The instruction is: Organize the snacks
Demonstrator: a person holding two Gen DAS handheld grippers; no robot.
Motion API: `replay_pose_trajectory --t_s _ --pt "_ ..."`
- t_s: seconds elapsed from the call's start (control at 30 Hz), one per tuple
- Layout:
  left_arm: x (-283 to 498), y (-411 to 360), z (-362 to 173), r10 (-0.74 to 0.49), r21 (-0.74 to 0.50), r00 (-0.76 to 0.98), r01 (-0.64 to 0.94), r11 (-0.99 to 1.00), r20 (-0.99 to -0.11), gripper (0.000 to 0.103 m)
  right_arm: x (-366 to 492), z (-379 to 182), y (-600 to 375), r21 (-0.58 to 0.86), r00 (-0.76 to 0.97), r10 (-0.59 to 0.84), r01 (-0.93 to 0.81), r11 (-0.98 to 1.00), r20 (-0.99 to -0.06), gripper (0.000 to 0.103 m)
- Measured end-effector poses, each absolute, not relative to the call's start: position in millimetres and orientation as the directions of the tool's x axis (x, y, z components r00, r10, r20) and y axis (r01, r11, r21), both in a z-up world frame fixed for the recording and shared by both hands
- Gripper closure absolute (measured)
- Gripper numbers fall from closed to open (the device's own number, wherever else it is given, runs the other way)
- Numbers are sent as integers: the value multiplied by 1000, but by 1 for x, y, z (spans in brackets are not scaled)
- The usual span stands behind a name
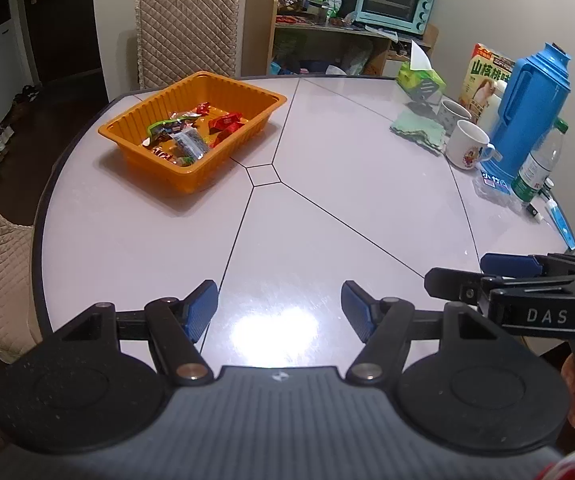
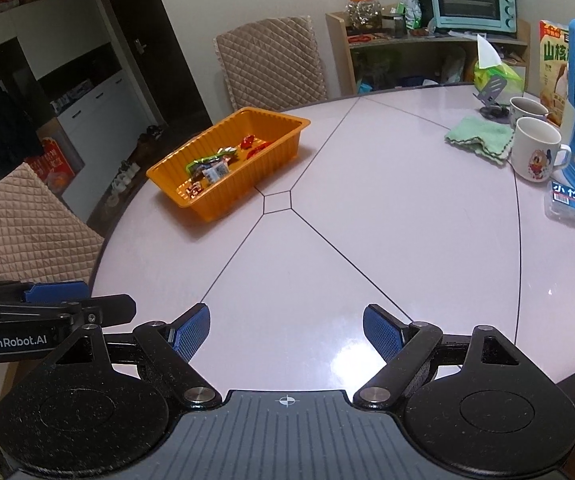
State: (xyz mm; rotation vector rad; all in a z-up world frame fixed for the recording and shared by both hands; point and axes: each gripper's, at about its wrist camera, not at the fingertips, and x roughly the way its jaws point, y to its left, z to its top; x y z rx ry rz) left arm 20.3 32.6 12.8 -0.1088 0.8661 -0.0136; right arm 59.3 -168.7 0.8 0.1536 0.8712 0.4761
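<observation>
An orange plastic tray (image 1: 247,88) stands on the far left part of the round table and holds several wrapped snacks (image 1: 185,132); it also shows in the right wrist view (image 2: 279,118) with the snacks (image 2: 217,166) inside. My left gripper (image 1: 279,304) is open and empty over the table's near edge. My right gripper (image 2: 286,330) is open and empty, level with the left one and to its right. Each gripper shows at the edge of the other's view, the right gripper (image 1: 483,270) and the left gripper (image 2: 83,298).
Along the right side of the table (image 1: 327,220) stand two mugs (image 1: 467,144), a green cloth (image 1: 421,130), a tissue pack (image 1: 421,78), a blue thermos (image 1: 531,100), a snack box (image 1: 487,76) and a water bottle (image 1: 539,164). Quilted chairs (image 1: 187,32) surround the table.
</observation>
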Motion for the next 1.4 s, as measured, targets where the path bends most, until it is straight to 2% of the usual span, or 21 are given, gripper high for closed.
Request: replay_pose_trajectory --t_s 1.4 --pt "21 31 11 -68 -106 645 -21 994 -761 37 59 0 -168 319 548 450 -322 892 -705 20"
